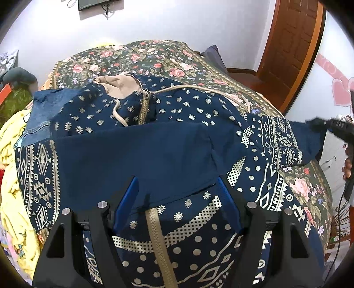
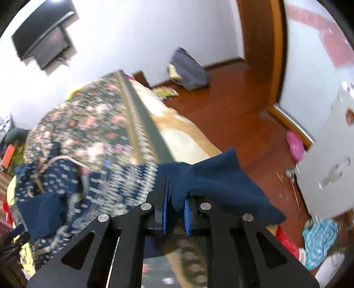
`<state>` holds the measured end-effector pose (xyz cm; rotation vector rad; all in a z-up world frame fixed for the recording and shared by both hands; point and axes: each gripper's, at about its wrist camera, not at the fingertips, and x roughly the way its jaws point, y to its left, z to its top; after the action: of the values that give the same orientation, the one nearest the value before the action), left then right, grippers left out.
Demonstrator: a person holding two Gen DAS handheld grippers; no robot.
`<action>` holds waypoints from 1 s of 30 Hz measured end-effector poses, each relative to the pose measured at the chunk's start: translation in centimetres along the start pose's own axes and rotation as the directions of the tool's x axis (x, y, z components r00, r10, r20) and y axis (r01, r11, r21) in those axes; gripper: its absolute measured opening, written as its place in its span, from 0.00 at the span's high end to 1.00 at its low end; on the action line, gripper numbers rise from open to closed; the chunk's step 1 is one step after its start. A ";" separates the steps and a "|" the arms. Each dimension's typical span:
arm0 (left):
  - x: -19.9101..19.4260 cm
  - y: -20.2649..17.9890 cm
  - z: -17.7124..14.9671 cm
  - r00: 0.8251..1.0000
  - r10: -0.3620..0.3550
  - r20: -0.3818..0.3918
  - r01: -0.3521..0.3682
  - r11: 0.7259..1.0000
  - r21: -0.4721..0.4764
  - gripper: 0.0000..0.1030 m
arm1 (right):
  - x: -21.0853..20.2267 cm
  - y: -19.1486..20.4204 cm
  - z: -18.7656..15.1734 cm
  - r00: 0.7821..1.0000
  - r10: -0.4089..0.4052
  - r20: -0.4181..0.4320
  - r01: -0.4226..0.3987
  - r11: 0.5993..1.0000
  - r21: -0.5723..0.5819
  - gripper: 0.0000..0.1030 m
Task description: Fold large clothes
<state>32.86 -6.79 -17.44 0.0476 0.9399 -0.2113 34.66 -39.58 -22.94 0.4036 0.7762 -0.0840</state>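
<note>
Navy patterned zip-up hoodie (image 1: 154, 144) lies spread across the floral bedspread (image 1: 154, 57).

Motion is blurring the floral bedspread (image 2: 88, 124) and patterned jacket (image 2: 66, 183) in the right wrist view, while the frame edge is cutting off the wall television (image 1: 97, 4).

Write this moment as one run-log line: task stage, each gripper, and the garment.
stage: sleeve gripped for folding | left gripper: open over hem | right gripper: shut on sleeve cuff | navy patterned zip hoodie: spread on floral bedspread
</note>
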 end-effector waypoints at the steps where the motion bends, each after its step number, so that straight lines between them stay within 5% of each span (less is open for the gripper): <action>1: -0.2 0.2 0.0 1.000 0.001 0.005 -0.001 1.000 -0.001 0.31 | -0.6 1.0 0.4 1.000 0.019 0.016 -0.018 1.000 -0.018 0.90; 8: -2.0 1.7 -0.4 0.999 0.006 0.037 -0.005 1.000 -0.023 0.31 | -4.2 9.6 2.3 0.978 0.183 0.101 -0.165 0.972 -0.166 0.90; 14: -3.1 3.3 -0.9 0.998 0.014 0.053 -0.011 0.999 -0.053 0.31 | -4.3 17.1 1.6 0.944 0.325 0.060 -0.298 0.915 -0.271 0.90; 20: -3.9 5.2 -1.6 0.998 0.020 0.058 -0.014 0.996 -0.089 0.31 | -1.4 24.0 -1.7 0.914 0.396 -0.086 -0.400 0.845 -0.355 0.90; 30: -3.4 7.7 -2.7 0.999 0.020 0.030 -0.015 0.988 -0.157 0.31 | 5.7 27.2 -9.5 0.860 0.326 -0.393 -0.472 0.800 -0.370 0.90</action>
<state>30.33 1.63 -16.69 -0.0916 0.9215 -0.1209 38.40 -10.51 -24.19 0.1226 0.9740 0.5774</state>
